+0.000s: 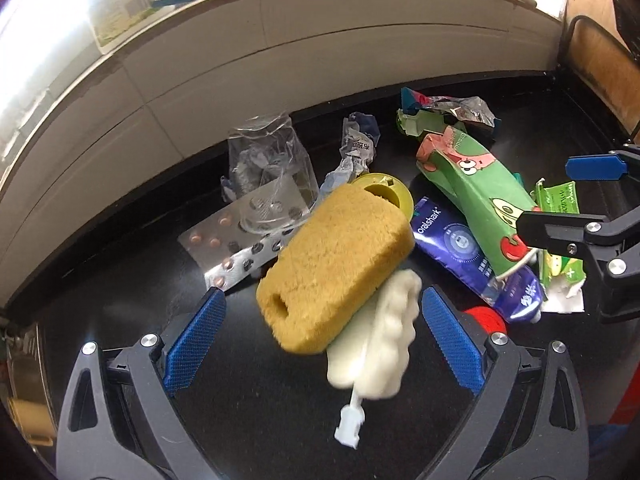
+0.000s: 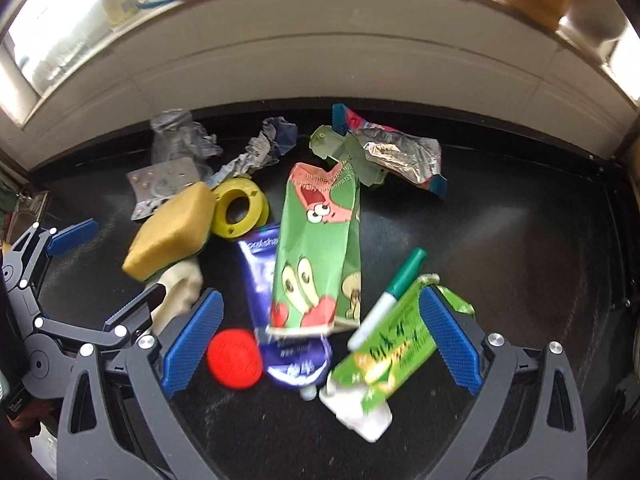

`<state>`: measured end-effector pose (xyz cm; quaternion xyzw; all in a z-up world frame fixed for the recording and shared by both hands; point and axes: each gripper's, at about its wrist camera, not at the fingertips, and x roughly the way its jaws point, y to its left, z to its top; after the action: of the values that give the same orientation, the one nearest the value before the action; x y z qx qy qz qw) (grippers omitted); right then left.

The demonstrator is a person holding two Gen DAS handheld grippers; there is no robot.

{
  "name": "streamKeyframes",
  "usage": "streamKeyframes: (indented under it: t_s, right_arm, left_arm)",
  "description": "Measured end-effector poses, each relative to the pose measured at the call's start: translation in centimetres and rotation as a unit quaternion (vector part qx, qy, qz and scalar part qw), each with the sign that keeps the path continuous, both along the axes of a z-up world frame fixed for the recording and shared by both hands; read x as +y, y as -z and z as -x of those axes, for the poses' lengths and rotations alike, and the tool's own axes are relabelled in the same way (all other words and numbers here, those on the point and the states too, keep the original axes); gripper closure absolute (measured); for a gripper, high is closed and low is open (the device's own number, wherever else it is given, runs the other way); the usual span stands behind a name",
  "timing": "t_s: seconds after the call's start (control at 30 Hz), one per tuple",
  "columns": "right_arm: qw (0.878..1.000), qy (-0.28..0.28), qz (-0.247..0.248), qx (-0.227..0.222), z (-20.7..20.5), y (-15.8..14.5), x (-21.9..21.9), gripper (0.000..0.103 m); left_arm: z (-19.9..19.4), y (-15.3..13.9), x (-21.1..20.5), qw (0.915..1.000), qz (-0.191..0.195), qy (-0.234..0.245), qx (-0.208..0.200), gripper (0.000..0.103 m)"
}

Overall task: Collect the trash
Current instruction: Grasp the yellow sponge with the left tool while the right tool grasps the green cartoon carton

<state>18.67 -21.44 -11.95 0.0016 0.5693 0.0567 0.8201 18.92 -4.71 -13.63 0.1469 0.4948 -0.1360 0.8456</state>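
Spreading wide, your left gripper [image 1: 322,342] has its blue pads [image 1: 196,340] parted on either side of a yellow sponge [image 1: 334,268], and neither pad touches it. Under the sponge lies a cream-white ridged piece [image 1: 384,344] with a small white plastic stem [image 1: 350,426] poking toward the camera. Your right gripper [image 2: 320,344] is likewise splayed, gripping nothing; between its pads [image 2: 450,346] lie a red round cap [image 2: 235,358], the lower end of a blue toothpaste tube [image 2: 296,364], a green tissue packet [image 2: 384,354] and a green-capped marker [image 2: 386,298] resting across that packet.

All the trash sits on a black countertop [image 2: 500,248], bunched toward its middle. A green cartoon-printed carton [image 2: 316,252], flattened, lies over the toothpaste tube and points back toward the wall. Just left of it a yellow ring-shaped spool [image 2: 240,208] touches the sponge's far end. Farther back, on the left, you have a blister pack of pills [image 1: 232,240] with a crushed clear plastic cup [image 1: 268,176] standing on it, and a crumpled blue-and-white wrapper [image 1: 358,146] beside the cup. At the back right, a torn foil snack bag [image 2: 400,152] rests against a scrap of green cardboard [image 2: 332,144].

Behind the pile runs a pale tiled wall [image 1: 320,44] with a bright ledge above it. From the left wrist view, your right gripper's open fingers come in from the right, over the tissue packet.
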Motion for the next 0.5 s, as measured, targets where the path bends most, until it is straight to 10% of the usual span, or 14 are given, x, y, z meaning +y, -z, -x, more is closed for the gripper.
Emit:
streamKeyframes:
  t_s: [0.2,0.4,0.5]
  right_arm:
    - [0.999,-0.008,0.009,0.036,-3.4,3.3,-0.1,0.016]
    - [0.998,-0.021,0.011,0.053,-3.8,4.6,-0.3,0.054]
    - [0.999,-0.020,0.009,0.034,-3.3,3.6,-0.6,0.058]
  left_arm:
    - [-3.0,2.1,-1.3,0.9993,-0.003,0.034,0.013,0.008]
    - [-3.6,2.7,-2.2,0.9987,-0.008,0.044,0.023,0.030]
    - [-3.1,1.6,-1.9,0.9996,-0.011,0.023,0.014,0.037]
